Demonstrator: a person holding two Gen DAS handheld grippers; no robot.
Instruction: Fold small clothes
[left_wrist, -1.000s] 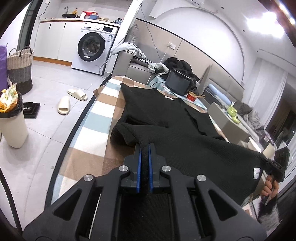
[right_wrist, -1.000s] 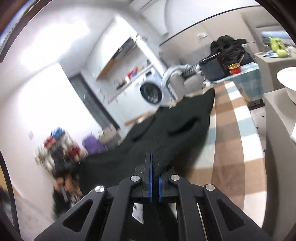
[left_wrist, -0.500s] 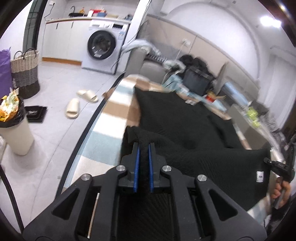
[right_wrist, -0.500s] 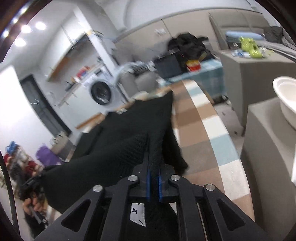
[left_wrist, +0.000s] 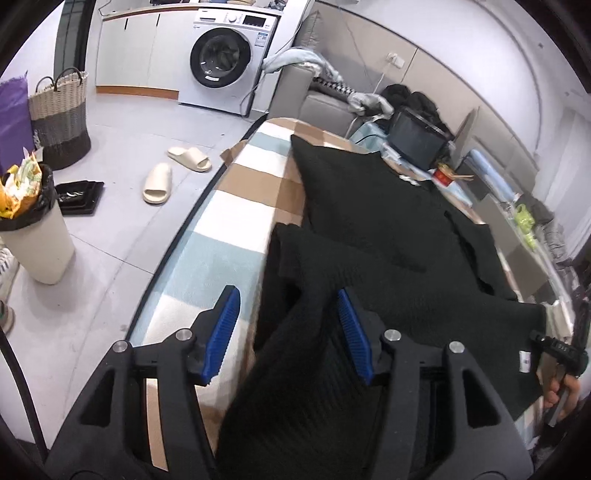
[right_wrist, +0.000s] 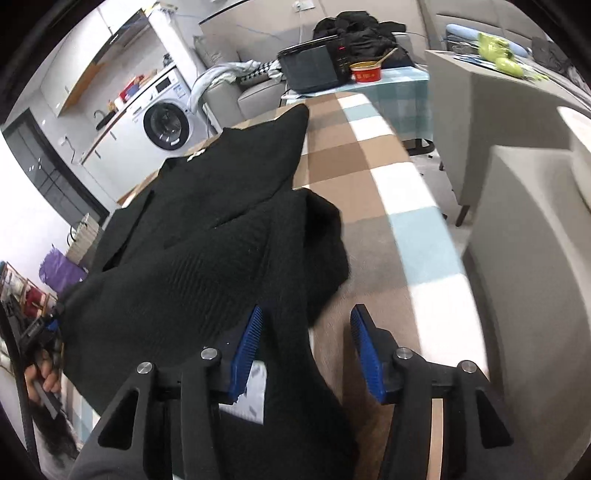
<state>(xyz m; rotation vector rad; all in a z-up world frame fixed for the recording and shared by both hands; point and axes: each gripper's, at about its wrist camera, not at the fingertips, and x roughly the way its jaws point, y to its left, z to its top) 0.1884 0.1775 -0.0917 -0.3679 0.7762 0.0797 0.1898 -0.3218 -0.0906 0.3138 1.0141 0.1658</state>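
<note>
Black knit garment (left_wrist: 388, 236) spread across checked blanket (left_wrist: 236, 206) on table, near part folded over onto itself, fold edge bunched toward both cameras.

Left gripper (left_wrist: 288, 325): jaws apart, just been opening. Garment fabric between blue pads (left_wrist: 225, 328), draped through gap; pads not pressing on it. Released, nothing clamped.

Right gripper (right_wrist: 308, 349): same story, jaws apart, just been opening. Strip of black knit running between pads (right_wrist: 247, 347), lying against left pad, clear of right pad. No grip.

Left-wrist view only: pair of beige slippers (left_wrist: 173, 171) on floor, woven basket (left_wrist: 61, 114), white bin (left_wrist: 35, 236) with black liner stuffed with wrappers, black tray (left_wrist: 79, 192) on floor. Right gripper's hand (left_wrist: 561, 391) visible at far right edge, beside garment corner with small white tag (left_wrist: 523, 361).

Right-wrist view only: grey cabinet (right_wrist: 476, 122) and pale upholstered piece (right_wrist: 535, 236) right of table, green items (right_wrist: 498, 51) on cabinet top, shelf clutter at far left, left gripper's hand (right_wrist: 42, 373) at left edge.

Both views: washing machine (left_wrist: 229, 62), black box-like appliance (right_wrist: 314, 68), red bowl (right_wrist: 365, 72) with utensil in it.

Writing: white label (right_wrist: 255, 395) under garment at right gripper, print too blurred to read. Tag in left view unreadable. Washer panel markings too small.
</note>
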